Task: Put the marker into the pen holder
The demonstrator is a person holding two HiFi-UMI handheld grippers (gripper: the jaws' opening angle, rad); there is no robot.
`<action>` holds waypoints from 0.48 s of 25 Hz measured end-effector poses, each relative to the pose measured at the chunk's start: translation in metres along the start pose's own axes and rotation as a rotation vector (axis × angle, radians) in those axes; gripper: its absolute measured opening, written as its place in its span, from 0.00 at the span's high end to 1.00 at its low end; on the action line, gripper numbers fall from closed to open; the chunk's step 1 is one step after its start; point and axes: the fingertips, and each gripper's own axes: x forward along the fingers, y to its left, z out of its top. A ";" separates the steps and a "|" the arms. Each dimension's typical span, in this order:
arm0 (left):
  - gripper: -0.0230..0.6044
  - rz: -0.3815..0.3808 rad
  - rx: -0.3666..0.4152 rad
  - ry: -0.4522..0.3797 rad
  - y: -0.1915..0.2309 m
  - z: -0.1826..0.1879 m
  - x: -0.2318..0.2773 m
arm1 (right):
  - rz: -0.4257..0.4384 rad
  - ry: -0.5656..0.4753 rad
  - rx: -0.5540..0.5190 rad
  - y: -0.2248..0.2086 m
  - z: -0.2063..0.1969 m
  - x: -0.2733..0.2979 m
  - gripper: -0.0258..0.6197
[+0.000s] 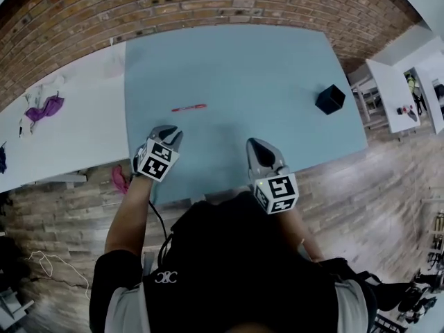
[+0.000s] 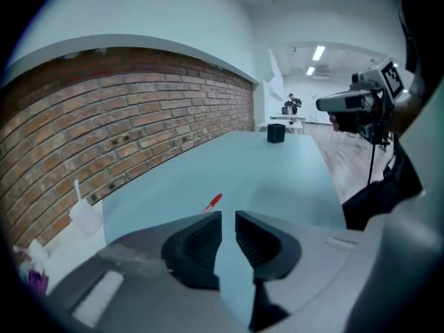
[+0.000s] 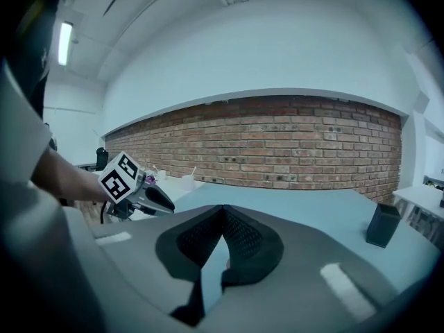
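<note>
A red marker lies flat on the light blue table, left of middle; in the left gripper view the marker shows just beyond the jaws. The black pen holder stands upright near the table's right edge, also seen as the pen holder far off and the pen holder at the right. My left gripper hovers at the near edge, a short way short of the marker, jaws apart with nothing between them. My right gripper hangs beside it, jaw tips touching, empty.
A white table adjoins on the left, with a purple cloth and a white cup. A brick wall runs along the far side. Wooden floor lies below the near edge, with a pink object on it.
</note>
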 end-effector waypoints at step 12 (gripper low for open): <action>0.79 -0.097 0.408 0.253 0.037 0.013 0.081 | -0.092 0.051 0.089 -0.059 -0.019 -0.019 0.95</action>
